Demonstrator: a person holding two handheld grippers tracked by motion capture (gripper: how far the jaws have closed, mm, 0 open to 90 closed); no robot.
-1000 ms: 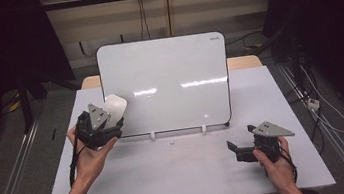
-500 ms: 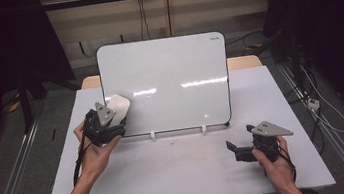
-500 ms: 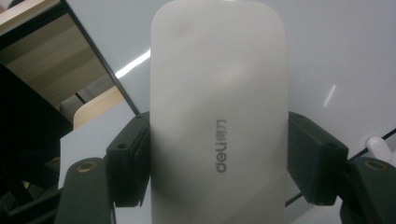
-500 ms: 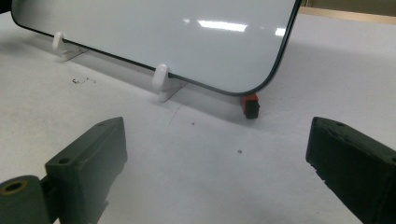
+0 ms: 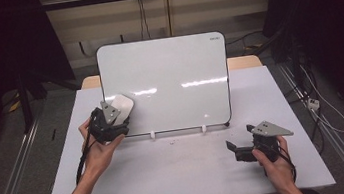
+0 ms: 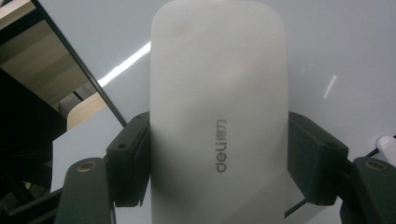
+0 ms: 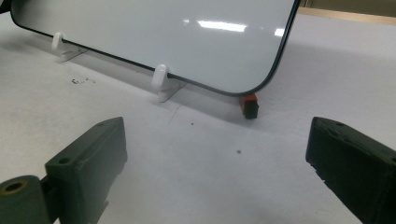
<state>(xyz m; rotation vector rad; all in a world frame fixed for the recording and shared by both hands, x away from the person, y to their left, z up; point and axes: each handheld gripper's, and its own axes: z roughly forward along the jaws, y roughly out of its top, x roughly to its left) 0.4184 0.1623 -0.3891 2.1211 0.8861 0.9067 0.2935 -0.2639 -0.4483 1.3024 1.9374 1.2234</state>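
We're holding the eraser [image 6: 219, 116] in the left gripper [image 5: 108, 121], jaws clamping it on both long sides, and it's sitting at the lower left corner of the whiteboard [image 5: 172, 76]. Can't tell from the high view if its face is actually touching the board or just hovering close. Board is looking totally clean tbh, no marks we can spot, so wiping is prob done or there's nothing left to rub off; what's left imo is just parking the eraser back on the table [image 5: 180, 176].

Eraser's long axis is running along the gripper, sticking out past the jaws, pointing up and a bit right toward the board. Logo end is sitting nearer the jaws.

Over on the right, the right gripper [image 5: 247, 148] is resting low near the table w/ jaws wide apart, holding nothing, facing the board's bottom right corner.
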